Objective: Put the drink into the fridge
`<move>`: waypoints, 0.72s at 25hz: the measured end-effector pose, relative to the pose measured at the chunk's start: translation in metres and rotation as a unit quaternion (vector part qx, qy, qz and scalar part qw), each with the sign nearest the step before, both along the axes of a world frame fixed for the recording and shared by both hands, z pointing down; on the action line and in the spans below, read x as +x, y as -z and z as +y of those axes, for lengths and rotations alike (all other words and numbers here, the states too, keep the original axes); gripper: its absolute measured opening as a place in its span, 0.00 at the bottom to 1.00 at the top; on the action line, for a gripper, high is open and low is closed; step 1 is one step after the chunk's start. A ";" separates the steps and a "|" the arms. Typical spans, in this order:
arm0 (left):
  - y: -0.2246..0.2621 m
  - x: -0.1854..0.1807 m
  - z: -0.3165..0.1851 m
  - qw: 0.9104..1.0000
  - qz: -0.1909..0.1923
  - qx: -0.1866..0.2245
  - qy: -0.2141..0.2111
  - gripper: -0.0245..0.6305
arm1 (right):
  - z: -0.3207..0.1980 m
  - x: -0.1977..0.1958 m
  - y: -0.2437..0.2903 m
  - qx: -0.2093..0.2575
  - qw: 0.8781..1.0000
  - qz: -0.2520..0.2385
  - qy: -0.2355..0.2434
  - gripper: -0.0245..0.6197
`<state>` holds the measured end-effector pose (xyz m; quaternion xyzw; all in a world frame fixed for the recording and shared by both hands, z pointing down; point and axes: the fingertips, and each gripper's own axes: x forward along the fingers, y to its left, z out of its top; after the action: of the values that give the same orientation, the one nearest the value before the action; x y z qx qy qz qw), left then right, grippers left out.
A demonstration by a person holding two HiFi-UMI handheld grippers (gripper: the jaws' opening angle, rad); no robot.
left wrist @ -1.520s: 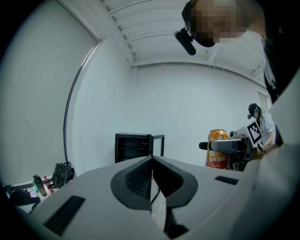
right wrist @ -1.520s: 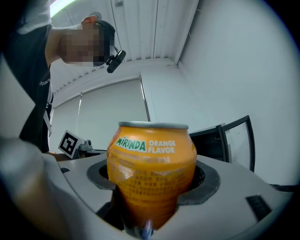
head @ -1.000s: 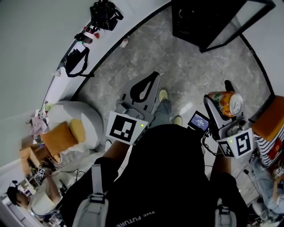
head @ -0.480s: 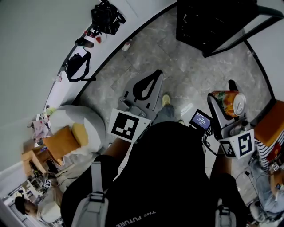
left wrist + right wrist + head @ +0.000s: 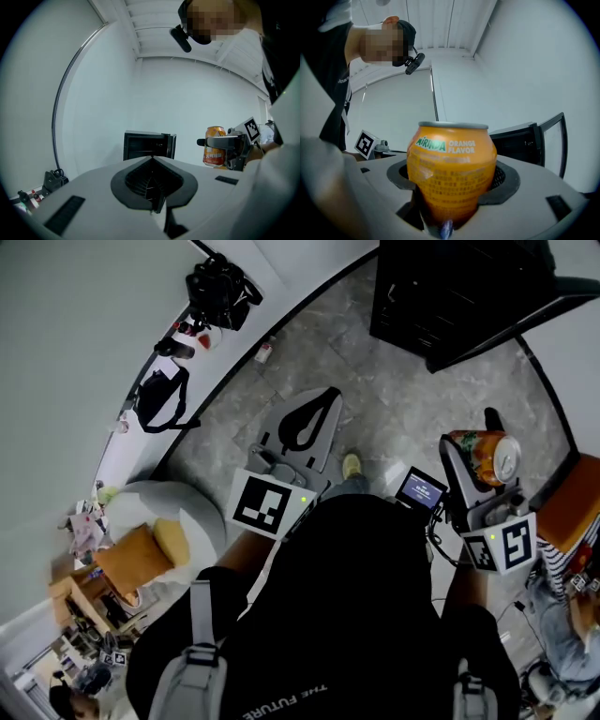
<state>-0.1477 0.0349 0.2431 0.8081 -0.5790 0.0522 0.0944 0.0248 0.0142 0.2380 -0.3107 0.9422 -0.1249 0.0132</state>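
Right gripper (image 5: 471, 444) clamps an orange Miranda can (image 5: 451, 173) upright between its jaws, held in the air above the grey floor (image 5: 394, 399). Left gripper (image 5: 151, 161) has its jaws pressed together with nothing in them. Black fridge (image 5: 441, 292) stands ahead, well apart from the can, its door (image 5: 553, 140) open.

The orange Mirinda can (image 5: 452, 159) stands upright, silver lid on top, pinched at its lower half between the jaws of the right gripper (image 5: 453, 190), well apart from the fridge. The small black fridge (image 5: 441, 296) stands on the floor, its glass-paned door swung open.
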 end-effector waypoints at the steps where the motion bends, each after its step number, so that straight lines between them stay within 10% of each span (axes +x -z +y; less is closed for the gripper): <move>1: -0.002 -0.003 -0.005 1.000 -0.001 0.000 -0.002 0.06 | -0.005 -0.002 -0.001 0.000 1.000 0.001 -0.003 0.57; 18: -0.028 0.024 -0.123 0.999 -0.003 -0.027 -0.025 0.06 | -0.115 0.019 -0.016 -0.014 1.000 0.009 -0.011 0.57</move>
<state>-0.1241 -0.0883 0.2706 0.8194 -0.5572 0.0727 0.1129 0.0437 -0.1004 0.2540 -0.3220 0.9370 -0.1353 0.0016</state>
